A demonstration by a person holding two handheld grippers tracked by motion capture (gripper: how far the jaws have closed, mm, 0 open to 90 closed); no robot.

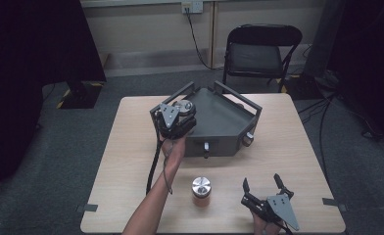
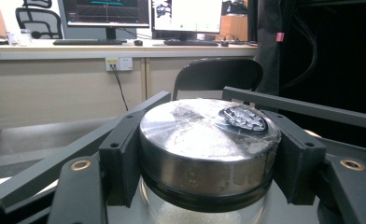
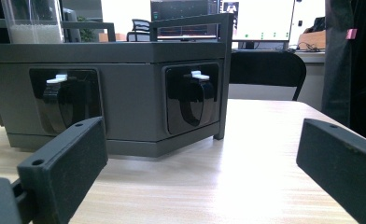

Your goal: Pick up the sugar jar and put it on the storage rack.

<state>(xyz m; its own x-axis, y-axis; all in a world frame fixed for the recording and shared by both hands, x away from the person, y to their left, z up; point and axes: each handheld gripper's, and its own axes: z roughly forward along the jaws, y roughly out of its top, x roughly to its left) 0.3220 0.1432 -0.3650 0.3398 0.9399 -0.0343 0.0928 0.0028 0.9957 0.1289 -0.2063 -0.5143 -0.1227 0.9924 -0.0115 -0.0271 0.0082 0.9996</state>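
A glass jar with a round metal lid [image 2: 204, 140] sits between the jaws of my left gripper [image 2: 209, 156], whose pads press on the lid's sides. From above, the left gripper [image 1: 184, 109] holds this jar [image 1: 185, 105] over the left corner of a dark grey open tray [image 1: 229, 128]. A second jar [image 1: 201, 191], with a metal lid and orange contents, stands on the table near the front. My right gripper [image 1: 261, 182] rests low at the front right, open, with nothing between its jaws. It faces the tray's front wall [image 3: 125, 93].
The tray has rail handles and two black latches with white tabs [image 3: 193, 95] on its front faces. A black folding chair [image 1: 258, 49] stands beyond the wooden table [image 1: 131, 147]. A cable trails from the left gripper along the forearm.
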